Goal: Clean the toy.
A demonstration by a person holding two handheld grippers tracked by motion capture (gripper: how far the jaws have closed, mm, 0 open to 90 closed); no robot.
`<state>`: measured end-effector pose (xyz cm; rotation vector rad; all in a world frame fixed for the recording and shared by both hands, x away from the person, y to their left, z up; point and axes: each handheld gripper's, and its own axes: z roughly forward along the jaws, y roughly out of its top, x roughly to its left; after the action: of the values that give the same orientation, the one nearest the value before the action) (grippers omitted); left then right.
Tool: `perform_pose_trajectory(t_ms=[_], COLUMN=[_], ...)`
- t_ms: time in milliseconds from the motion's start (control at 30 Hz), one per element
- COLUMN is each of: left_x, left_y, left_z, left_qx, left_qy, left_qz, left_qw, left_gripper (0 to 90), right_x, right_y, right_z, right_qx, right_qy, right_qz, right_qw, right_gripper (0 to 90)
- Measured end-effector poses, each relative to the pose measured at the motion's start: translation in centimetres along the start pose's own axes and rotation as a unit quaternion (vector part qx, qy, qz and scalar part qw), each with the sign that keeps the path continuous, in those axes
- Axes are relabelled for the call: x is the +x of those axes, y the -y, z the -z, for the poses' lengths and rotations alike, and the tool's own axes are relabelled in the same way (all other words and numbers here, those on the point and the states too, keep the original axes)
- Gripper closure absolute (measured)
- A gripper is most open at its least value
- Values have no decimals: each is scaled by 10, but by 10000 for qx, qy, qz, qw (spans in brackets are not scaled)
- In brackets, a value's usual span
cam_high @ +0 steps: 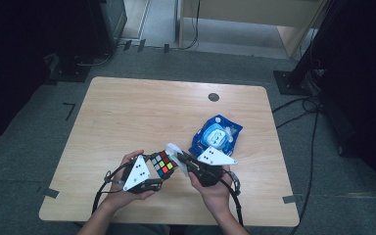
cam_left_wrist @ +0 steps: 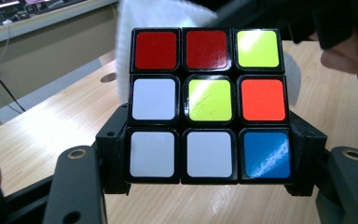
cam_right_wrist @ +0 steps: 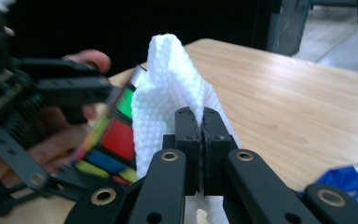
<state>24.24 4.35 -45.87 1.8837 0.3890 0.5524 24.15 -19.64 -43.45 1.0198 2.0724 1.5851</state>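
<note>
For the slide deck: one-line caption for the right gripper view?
Right gripper pinches a white wipe against a Rubik's cube held by the left gripper.

cube (cam_left_wrist: 208,100): glossy plastic; wipe (cam_right_wrist: 168,93): dimpled white cloth; table (cam_high: 142,112): smooth wood

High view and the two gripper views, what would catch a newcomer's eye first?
The puzzle cube, clamped in the left hand-held gripper above the table's near edge, its facing side a mix of red, white, yellow, orange and blue. Next, the white wipe pinched in the right hand-held gripper, against the cube. A blue wipes packet lies behind.
</note>
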Motion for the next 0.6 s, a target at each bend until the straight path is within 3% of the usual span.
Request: perform_pose_trajectory(t_ms=[133,300,433,600], left_x=[5,7,5,-3], left_y=[1,2,3,1], left_z=[3,3,1,-3], left_qx=[-20,-2,20,32], left_qy=[-77,-146,-80,41], left_qz=[45,116,119,27], left_qw=[10000,9998,9999,10000], left_gripper=[340,340,340,340], right_x=[-2,5,15,20], right_y=[1,-3,-8,-11], right_z=[0,2,6,9], right_qx=[62,-6,-159,-286], right_qy=[5,-184,-348,-346], right_qz=[-33,70,198,306], right_qw=[10000,9998,9991,9985], right_gripper=[885,884,884,883])
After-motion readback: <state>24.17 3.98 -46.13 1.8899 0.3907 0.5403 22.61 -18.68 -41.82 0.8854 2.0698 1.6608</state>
